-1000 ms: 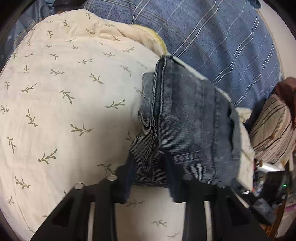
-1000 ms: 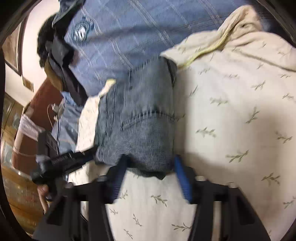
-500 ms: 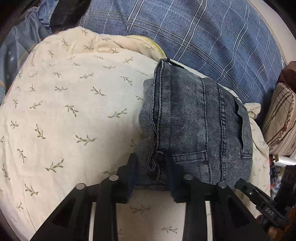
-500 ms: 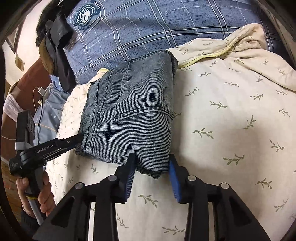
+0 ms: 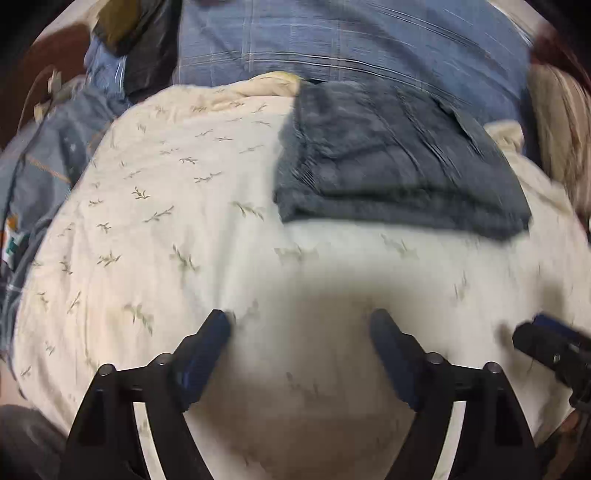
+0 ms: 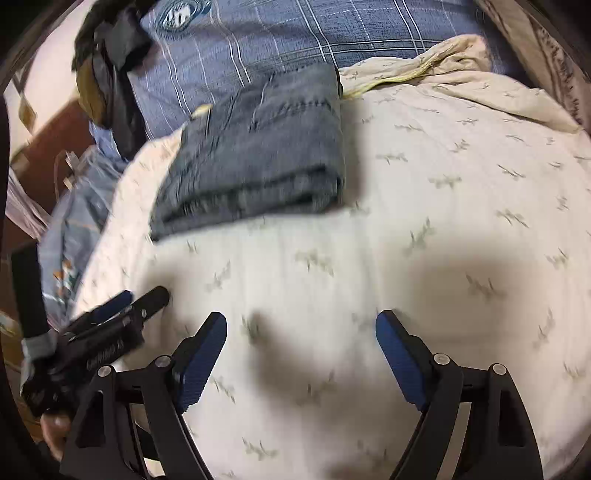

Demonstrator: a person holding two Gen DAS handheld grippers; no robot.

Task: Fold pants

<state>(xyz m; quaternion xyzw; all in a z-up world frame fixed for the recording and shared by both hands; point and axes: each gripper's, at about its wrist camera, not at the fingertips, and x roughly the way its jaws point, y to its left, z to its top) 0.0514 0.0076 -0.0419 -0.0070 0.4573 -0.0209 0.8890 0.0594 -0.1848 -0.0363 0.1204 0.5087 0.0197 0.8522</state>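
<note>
The folded blue jeans point(image 5: 399, 166) lie in a compact stack at the far side of the cream leaf-print blanket point(image 5: 166, 221); they also show in the right wrist view point(image 6: 258, 158). My left gripper point(image 5: 301, 325) is open and empty, pulled back well short of the jeans. My right gripper point(image 6: 301, 325) is open and empty too, also back from the jeans. The left gripper shows at the lower left of the right wrist view point(image 6: 122, 314), and the right gripper's tip shows at the right edge of the left wrist view point(image 5: 546, 339).
A blue plaid bedcover point(image 6: 314, 33) lies behind the blanket. Dark clothes point(image 6: 110, 62) are piled at the far left. A striped pillow point(image 5: 561, 122) sits at the right. The blanket's rumpled edge point(image 6: 424, 62) rises beside the jeans.
Both grippers let go of the jeans' near edge, opened wide and drew back toward me. The jeans stay folded on the blanket.
</note>
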